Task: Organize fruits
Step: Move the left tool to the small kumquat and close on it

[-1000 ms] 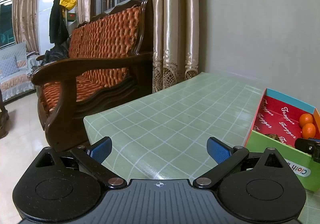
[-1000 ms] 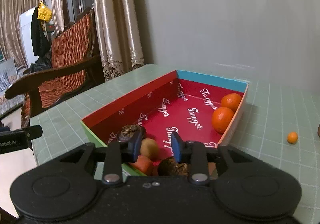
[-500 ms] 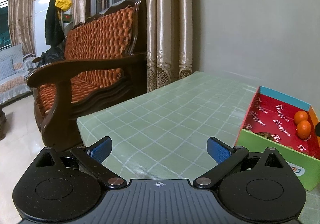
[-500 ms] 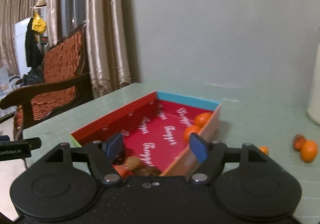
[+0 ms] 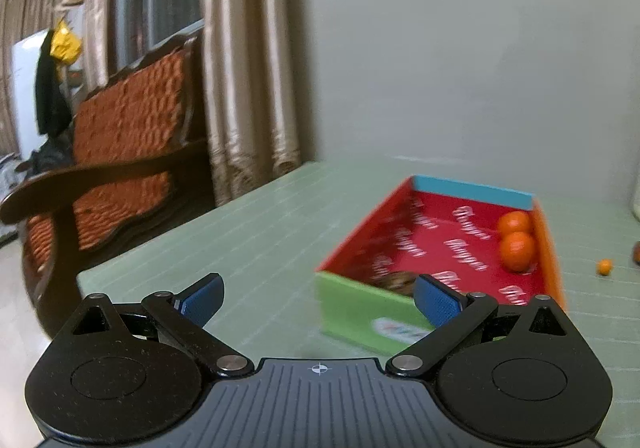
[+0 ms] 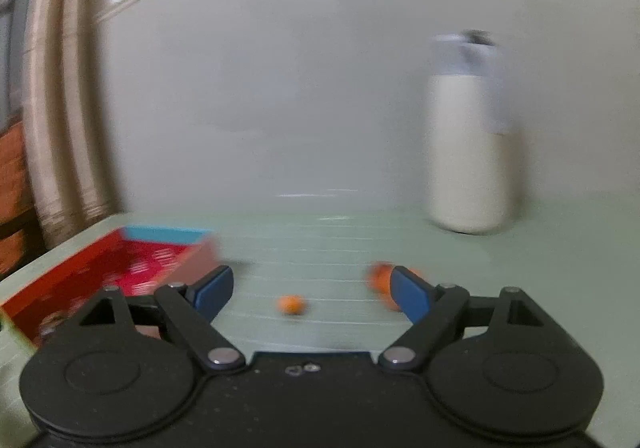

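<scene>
Left wrist view showed a green checked table [image 5: 256,232] by a wooden sofa [image 5: 120,152] and curtains [image 5: 240,68]; the fruit box [image 5: 440,248] sat at two o'clock. Both grippers, left gripper [image 5: 318,298] and right gripper [image 6: 310,290], were spread and empty, the right's jaws having just opened.

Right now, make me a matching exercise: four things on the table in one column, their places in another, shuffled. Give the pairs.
Things:
1. two oranges
2. small orange fruit
3. white bottle
4. box

Places:
A. upright at the table's far side, by the wall
B. inside the box, against its right wall
C. loose on the table, ahead between the open right gripper fingers
D. on the table, left of the loose fruit

Pairs: 1-B, 2-C, 3-A, 4-D
</scene>
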### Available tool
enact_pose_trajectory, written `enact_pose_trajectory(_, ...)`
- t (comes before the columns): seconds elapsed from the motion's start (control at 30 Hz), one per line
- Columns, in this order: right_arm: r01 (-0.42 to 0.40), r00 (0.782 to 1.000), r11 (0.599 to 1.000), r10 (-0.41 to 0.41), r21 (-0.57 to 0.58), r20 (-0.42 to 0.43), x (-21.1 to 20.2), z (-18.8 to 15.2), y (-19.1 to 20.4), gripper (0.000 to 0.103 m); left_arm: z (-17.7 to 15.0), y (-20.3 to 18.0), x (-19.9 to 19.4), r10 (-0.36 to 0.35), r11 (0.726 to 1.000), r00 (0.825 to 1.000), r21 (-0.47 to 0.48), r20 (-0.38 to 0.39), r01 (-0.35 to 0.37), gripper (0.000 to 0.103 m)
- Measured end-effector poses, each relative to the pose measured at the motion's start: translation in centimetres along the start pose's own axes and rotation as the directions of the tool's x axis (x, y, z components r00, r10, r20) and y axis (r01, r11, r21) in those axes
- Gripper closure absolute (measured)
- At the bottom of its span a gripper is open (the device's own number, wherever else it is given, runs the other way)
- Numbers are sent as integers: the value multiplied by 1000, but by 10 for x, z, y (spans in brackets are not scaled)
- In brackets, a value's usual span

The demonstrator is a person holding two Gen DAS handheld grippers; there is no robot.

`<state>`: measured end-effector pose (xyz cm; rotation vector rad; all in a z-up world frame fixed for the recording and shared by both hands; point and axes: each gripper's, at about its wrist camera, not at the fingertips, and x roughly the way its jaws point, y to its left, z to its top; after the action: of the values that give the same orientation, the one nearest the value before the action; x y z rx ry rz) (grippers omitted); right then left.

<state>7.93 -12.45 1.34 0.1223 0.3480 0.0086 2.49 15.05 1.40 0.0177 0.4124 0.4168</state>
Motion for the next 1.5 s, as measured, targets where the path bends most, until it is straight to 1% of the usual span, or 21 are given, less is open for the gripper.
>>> enact_pose_trajectory(0.1,112,994,992,-113,50,1,-3,0,-31,14,1,-20,-6,-39,999,999,29,24,39,3)
enact_pose_trajectory(0.23,227,974,969,-228,97,-5,-12,0,-64,11,4,-52,-14,-107,991,993,88,51,102,3)
enact_pose_trajectory(0.27,263,964,959,-264,102,-4,-15,0,-70,10,5,-61,-16,-127,987,990,104,56,120,3)
enact_pose_trajectory(0.33,353,935,930,-355,102,-4,-20,-2,-82,4,8,-77,-19,-166,979,984,130,64,157,3)
enact_pose_trajectory(0.37,384,923,917,-385,107,-3,-22,-2,-87,4,9,-86,-21,-188,974,980,143,68,177,3)
enact_pose_trajectory(0.47,455,889,883,-459,113,4,-28,-4,-100,2,13,-115,-26,-247,955,966,187,72,230,3)
enact_pose_trajectory(0.5,469,881,876,-472,115,4,-29,-5,-103,1,15,-126,-26,-267,948,961,200,69,249,3)
enact_pose_trajectory(0.6,472,880,872,-476,130,-4,-32,-7,-115,1,21,-157,-22,-320,925,946,233,47,302,3)
enact_pose_trajectory(0.7,474,879,870,-477,133,-8,-33,-9,-123,1,23,-189,-15,-357,900,934,277,27,336,3)
enact_pose_trajectory(0.77,481,875,868,-484,127,-4,-33,-6,-124,1,22,-208,-14,-377,887,926,289,0,361,3)
enact_pose_trajectory(0.9,503,861,856,-508,120,13,-41,-8,-134,1,22,-232,4,-388,876,919,284,-62,389,4)
enact_pose_trajectory(0.97,523,849,843,-528,123,15,-43,-8,-140,1,21,-238,11,-388,873,918,285,-83,395,9)
enact_pose_trajectory(1.1,535,842,833,-540,145,-2,-44,-9,-153,1,16,-249,26,-389,866,912,286,-128,410,15)
enact_pose_trajectory(1.2,527,847,835,-532,159,-15,-45,-10,-158,1,13,-255,35,-382,868,912,279,-152,410,16)
enact_pose_trajectory(1.37,513,856,844,-517,157,-17,-46,-10,-159,1,11,-261,50,-382,868,904,260,-193,423,26)
enact_pose_trajectory(1.5,488,872,860,-489,153,-28,-42,-10,-155,1,12,-264,60,-388,868,897,243,-213,433,29)
